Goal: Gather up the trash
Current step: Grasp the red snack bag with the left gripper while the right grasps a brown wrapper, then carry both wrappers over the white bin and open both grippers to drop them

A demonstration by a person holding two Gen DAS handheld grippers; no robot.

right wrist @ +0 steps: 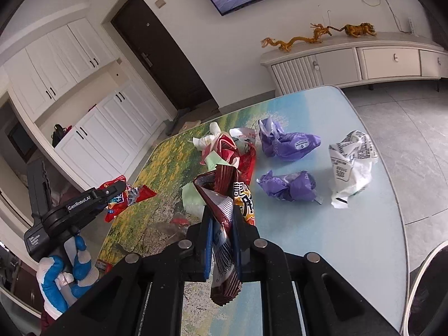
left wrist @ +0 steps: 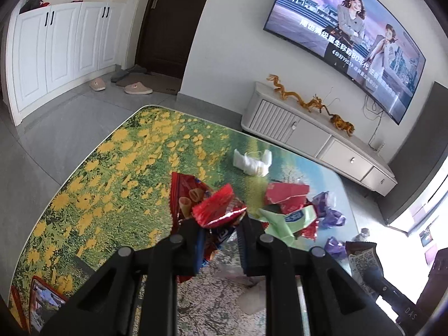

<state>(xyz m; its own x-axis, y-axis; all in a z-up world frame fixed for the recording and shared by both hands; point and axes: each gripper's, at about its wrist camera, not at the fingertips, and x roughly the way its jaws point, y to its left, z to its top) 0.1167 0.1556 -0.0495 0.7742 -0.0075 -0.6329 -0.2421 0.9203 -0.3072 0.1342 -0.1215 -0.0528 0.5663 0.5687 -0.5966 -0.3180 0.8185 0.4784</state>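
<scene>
Right tongs (right wrist: 221, 218) clamped on brown snack wrapper (right wrist: 224, 196); left tongs (left wrist: 219, 224) clamped on red snack bag (left wrist: 215, 207); purple wrappers (right wrist: 288, 142) loose on surface (right wrist: 336, 238).

The left wrist camera sits just behind its own black two-fingered left tool (left wrist: 221, 224), looking forward and steeply down over the flower-printed table (left wrist: 112, 168) toward the wall-mounted television (left wrist: 350, 36) and the dark brown door (left wrist: 173, 22). The right wrist camera rides equally close behind the right tool (right wrist: 221, 215), angled down across the same table (right wrist: 322, 238) from its right side, and it catches the left tool (right wrist: 112, 193) at its left edge. Both views share the tabletop's crumpled wrappers, the long white cabinet (left wrist: 322, 137) (right wrist: 364, 61) and the door (right wrist: 156, 47).
</scene>
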